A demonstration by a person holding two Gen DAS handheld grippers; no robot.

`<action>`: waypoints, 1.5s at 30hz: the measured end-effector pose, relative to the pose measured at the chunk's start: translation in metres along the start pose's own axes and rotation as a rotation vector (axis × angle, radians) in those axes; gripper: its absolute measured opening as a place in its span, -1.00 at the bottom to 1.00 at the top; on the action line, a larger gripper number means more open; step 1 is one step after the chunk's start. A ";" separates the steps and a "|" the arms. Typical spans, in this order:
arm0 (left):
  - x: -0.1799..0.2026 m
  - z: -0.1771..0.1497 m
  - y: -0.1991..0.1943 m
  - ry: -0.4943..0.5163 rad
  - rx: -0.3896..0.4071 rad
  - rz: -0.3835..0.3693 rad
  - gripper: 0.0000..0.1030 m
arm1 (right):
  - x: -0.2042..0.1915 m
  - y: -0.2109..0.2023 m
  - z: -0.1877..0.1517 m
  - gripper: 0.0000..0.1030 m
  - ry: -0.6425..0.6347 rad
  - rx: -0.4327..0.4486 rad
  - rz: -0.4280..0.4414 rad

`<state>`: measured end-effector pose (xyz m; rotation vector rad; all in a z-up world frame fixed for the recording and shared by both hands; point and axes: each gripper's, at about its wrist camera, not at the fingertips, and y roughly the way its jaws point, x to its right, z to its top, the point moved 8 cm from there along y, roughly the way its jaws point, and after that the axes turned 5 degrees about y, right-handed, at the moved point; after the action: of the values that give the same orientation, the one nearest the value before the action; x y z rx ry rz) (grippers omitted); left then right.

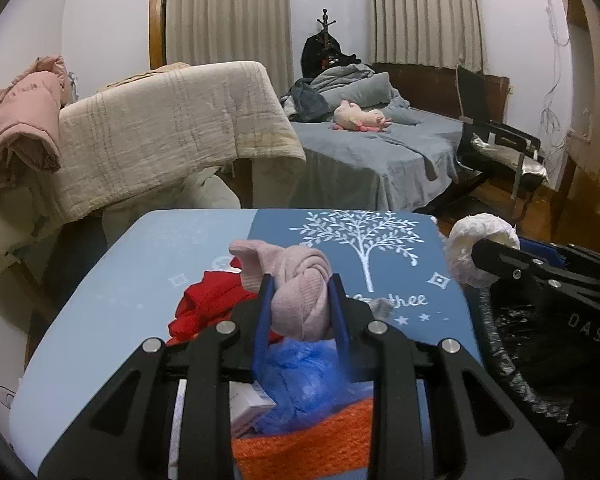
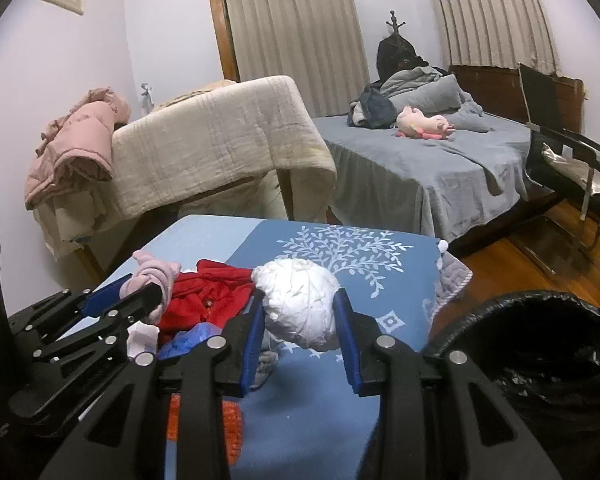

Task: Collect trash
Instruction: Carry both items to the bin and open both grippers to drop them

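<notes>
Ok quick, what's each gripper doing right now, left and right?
Left gripper: closed on the knotted pink sock.
Right gripper: closed on the white crumpled paper ball, near the black-lined trash bin.

Pale lilac walls [image 2: 168, 40], two windows with beige curtains [image 2: 296, 20] shut, light looks artificial I think. Far right a bed in grey covers [image 2: 432, 168], a black chair [image 2: 568, 160] beside it, wood floor [image 2: 540, 256] underneath.

Blue tree-print table cover [image 2: 384, 304] under red garment [image 2: 216, 300], blue plastic [image 1: 304, 380], orange knit [image 1: 312, 444].
</notes>
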<state>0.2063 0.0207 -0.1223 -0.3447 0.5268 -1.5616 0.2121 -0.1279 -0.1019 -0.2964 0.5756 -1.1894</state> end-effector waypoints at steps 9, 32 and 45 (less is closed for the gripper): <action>0.038 0.021 -0.024 0.017 0.084 -0.080 -0.48 | 0.036 -0.039 0.005 -0.34 0.035 0.045 -0.076; 0.218 0.003 -0.020 0.168 0.036 -0.468 -0.23 | 0.171 -0.112 -0.022 0.01 0.174 0.064 -0.377; 0.127 0.003 -0.025 0.142 0.078 -0.243 0.25 | 0.119 -0.086 -0.006 0.72 0.132 0.101 -0.286</action>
<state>0.1777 -0.1057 -0.1193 -0.2461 0.5467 -1.8464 0.1715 -0.2691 -0.0953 -0.2195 0.5987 -1.5183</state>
